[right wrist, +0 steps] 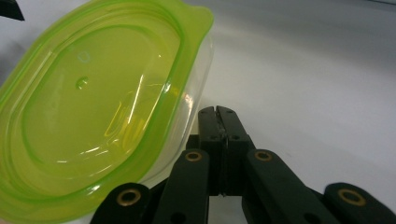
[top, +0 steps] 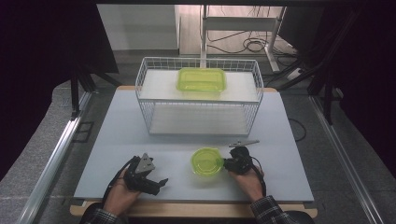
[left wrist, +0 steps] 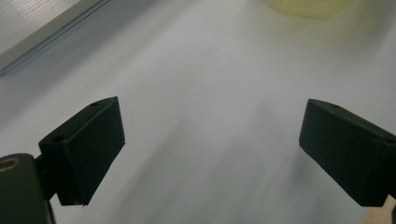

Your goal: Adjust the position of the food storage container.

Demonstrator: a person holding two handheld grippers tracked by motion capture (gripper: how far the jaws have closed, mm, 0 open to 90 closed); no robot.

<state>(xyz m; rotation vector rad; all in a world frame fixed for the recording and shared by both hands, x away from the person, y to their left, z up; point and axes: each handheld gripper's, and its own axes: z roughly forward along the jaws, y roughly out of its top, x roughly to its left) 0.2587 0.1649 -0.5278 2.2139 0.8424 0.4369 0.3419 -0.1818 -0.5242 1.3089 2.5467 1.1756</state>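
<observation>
Both right tongs (right wrist: pixel 217 114) meet (beside round container (right wrist: pixel 93 107)).

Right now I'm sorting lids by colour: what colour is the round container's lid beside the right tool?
Translucent lime green; clearest in the right gripper view.

White wire basket (top: pixel 144 100) holding a green rectangular container (top: pixel 201 80) on a grey table (top: pixel 116 154).
</observation>
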